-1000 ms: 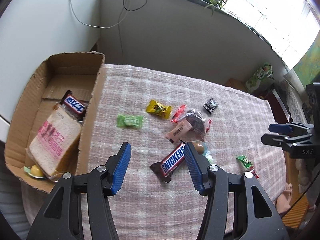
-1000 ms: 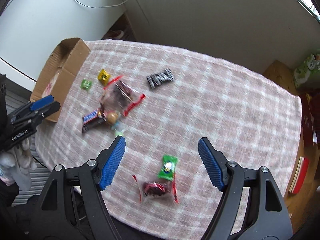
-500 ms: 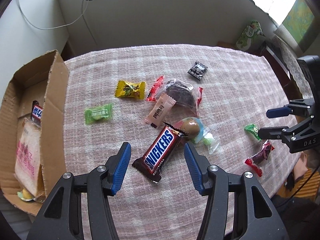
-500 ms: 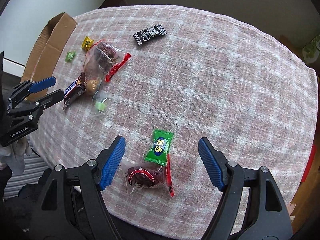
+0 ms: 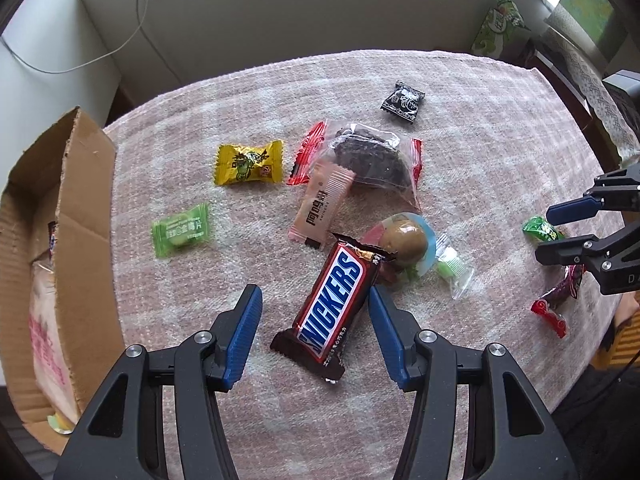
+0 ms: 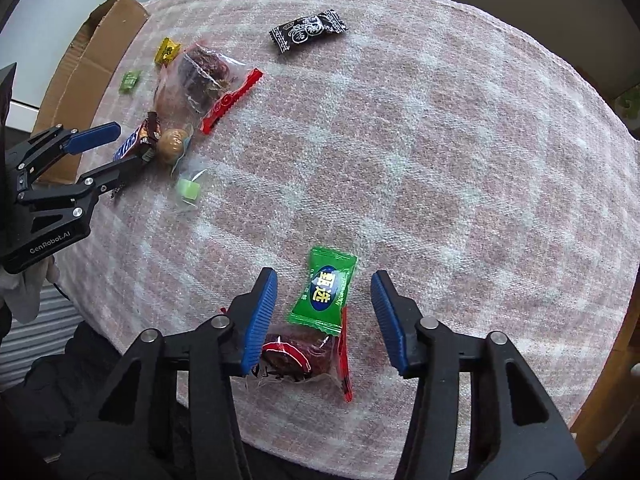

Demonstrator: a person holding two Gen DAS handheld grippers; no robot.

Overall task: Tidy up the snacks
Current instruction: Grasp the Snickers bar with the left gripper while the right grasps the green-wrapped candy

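Where pink checked cloth (image 6: 440,160) meets cardboard box (image 5: 68,200), both tongs gape.

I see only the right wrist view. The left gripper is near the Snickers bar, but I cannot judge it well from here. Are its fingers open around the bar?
Observer: Yes. In the left wrist view the left gripper is open, and the brown Snickers chocolate bar lies flat on the cloth between its blue fingers, not yet gripped.
Operator: Is something already inside the brown cardboard box? I see only its outside.
Observer: Yes, a clear packet of sliced bread with pink print lies in it.
Operator: Is any snack hidden beside the clear bag of dark dried fruit?
Observer: A pale pink wrapped bar with black characters overlaps that bag's edge.
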